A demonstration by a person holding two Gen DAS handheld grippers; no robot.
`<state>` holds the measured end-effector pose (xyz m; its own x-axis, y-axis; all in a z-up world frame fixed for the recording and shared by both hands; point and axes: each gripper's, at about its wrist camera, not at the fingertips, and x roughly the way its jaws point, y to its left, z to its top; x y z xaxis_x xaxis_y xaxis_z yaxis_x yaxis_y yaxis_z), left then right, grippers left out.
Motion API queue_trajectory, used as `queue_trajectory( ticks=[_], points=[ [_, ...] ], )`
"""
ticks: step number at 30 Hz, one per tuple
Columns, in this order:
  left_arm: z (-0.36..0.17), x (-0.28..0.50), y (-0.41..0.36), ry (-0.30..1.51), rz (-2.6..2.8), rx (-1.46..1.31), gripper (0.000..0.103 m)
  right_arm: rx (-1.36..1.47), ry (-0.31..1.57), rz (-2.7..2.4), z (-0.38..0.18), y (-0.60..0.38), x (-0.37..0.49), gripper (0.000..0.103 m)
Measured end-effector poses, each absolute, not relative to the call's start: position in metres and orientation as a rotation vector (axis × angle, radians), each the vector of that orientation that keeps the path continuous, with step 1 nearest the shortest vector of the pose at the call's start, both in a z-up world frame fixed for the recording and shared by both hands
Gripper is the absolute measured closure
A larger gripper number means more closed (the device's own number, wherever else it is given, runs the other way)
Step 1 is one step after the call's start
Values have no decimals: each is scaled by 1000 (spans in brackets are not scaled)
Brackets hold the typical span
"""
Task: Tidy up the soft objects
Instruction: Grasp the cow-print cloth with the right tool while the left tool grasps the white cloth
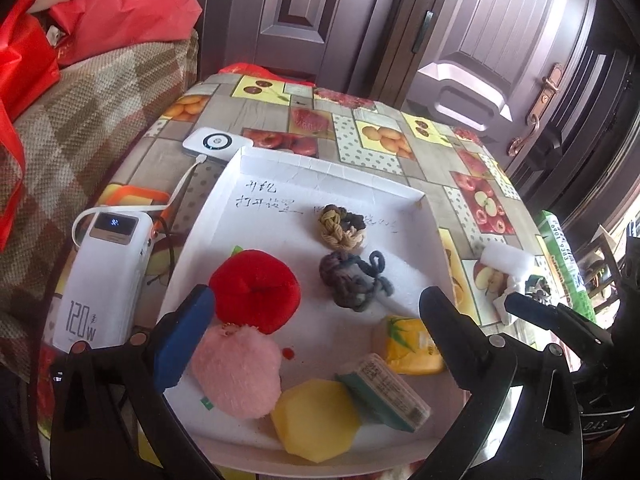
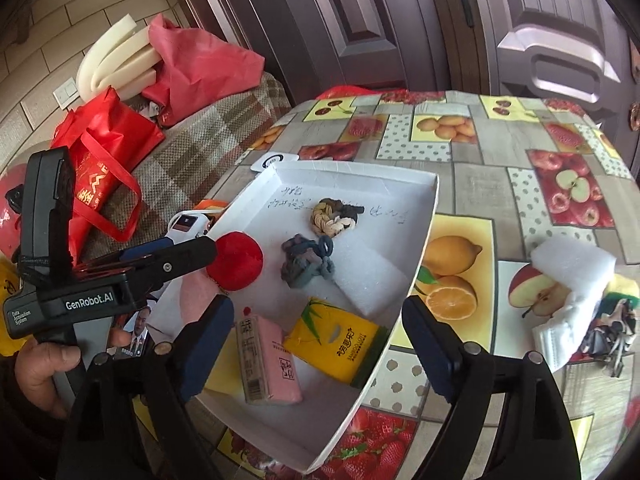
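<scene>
A: Looking at the white tray [image 1: 332,168] on the fruit-print tablecloth [image 2: 472,184]. What's in it?

B: Soft stuff. Red plush apple [image 1: 256,294] at the left, fuzzy pink pom-pom [image 1: 238,372] touching it on the near side. Beige braided yarn knot [image 1: 340,228] twd the far wall, grey-blue yarn knot [image 1: 354,280] just nearer, mid tray. Yellow sponge [image 1: 316,418] at the near edge, next to a pink-and-green wrapped pack [image 2: 268,362], then a yellow tissue pack [image 2: 336,344]. White foam sheet [image 2: 370,280] flat under the grey knot.

A: Grippers?

B: Left gripper [image 1: 316,316] hangs over the tray's near half, fingers wide apart, holding nothing; blue left pad [image 1: 182,340] just beside the apple and pom-pom. Right gripper [image 2: 316,344] also spread apart, empty, straddling the tray's right wall.

A: Room to move?

B: Tray's far half mostly bare bottom w/ handwriting. Outside the right wall: white foam piece [image 2: 572,268] near the table edge, some small dark items by it, can't tell what. Left of the tray: power bank [image 1: 104,276] w/ cable to a white charger [image 1: 218,144].

A: Orientation?

B: Wrapped pack's long axis runs near-to-far, slightly slanted. Tissue pack lies diag. Braided knot's long axis runs across the tray.
</scene>
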<state>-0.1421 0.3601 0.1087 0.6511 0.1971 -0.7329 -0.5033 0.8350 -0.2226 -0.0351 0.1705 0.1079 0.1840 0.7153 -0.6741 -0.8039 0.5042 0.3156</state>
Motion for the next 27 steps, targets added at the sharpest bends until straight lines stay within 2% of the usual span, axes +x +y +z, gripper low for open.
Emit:
queue_trajectory(
  ticks=[11, 13, 14, 21, 27],
  points=[
    [143, -149, 325, 698, 299, -388, 0, -49, 760, 853, 138, 95, -36, 15],
    [143, -147, 315, 698, 261, -382, 0, -13, 745, 754, 143, 64, -28, 9],
    [143, -145, 311, 700, 245, -379, 0, 1, 743, 701, 144, 48, -23, 0],
    [128, -129, 268, 760, 149, -367, 0, 31, 716, 456, 138, -46, 9, 0],
    [122, -108, 224, 825, 123, -342, 0, -55, 785, 479, 100, -55, 50, 0]
  ],
)
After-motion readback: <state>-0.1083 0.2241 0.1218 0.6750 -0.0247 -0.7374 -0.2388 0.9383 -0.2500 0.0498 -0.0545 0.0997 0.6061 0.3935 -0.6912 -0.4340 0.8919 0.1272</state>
